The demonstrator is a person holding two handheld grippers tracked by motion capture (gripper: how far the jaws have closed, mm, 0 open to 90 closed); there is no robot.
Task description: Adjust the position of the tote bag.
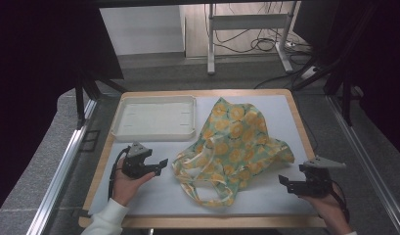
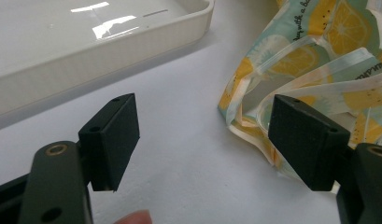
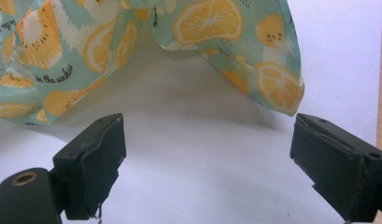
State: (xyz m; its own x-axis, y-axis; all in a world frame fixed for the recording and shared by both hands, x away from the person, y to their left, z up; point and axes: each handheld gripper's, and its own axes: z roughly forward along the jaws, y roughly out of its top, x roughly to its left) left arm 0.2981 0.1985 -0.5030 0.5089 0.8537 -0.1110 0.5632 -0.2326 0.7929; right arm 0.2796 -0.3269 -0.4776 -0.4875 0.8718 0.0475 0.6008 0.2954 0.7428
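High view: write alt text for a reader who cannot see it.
A crumpled lemon-print fabric bag lies on a white mat between a person's two hand-held claws, the left claw and right claw, both open. An empty cream tray sits at the back left.

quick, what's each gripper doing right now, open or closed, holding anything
Left gripper: open, holding nothing, beside the bag.
Right gripper: open, holding nothing.

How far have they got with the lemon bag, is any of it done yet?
Nothing looks done yet. The crumpled lemon-print fabric bag lies loose on the white table mat, and the white rectangular plastic tray beside it is empty. In hand: nothing; the left gripper and right gripper are open, either side of the bag. Left: probably grabbing and tidying it.
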